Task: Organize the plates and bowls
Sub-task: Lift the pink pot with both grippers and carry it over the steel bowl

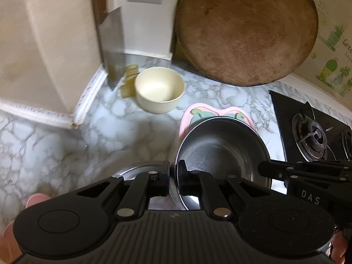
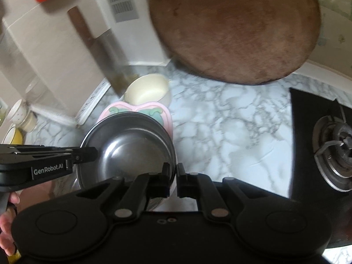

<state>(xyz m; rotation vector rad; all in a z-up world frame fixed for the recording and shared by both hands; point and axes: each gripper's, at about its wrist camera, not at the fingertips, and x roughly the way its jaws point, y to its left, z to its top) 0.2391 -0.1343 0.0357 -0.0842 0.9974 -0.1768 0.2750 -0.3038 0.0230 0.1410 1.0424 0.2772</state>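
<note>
A steel bowl (image 1: 222,147) is gripped from two sides above the marble surface (image 1: 66,145). The left gripper (image 1: 173,176) is closed on the bowl's near-left rim, its jaws nearly together with the thin rim pinched between them. The right gripper (image 2: 173,178) is closed in the same way on the bowl's right rim, one finger inside the bowl and one outside. From each wrist view, the other gripper is seen reaching in from the side.

The steel bowl is positioned over a pink plate (image 1: 220,112) with a green pattern, most of which is hidden behind it; whether the two touch cannot be told. A second steel rim (image 1: 136,171) is visible just beneath the left gripper's fingers. A cream bowl (image 1: 159,90) stands upright on the surface behind the pink plate, near a cleaver (image 1: 112,50) that is propped upright against a cardboard box (image 1: 44,44). A round wooden board (image 1: 246,30) is leaned against the wall, and a gas hob (image 1: 312,132) is set into the surface on the right.
</note>
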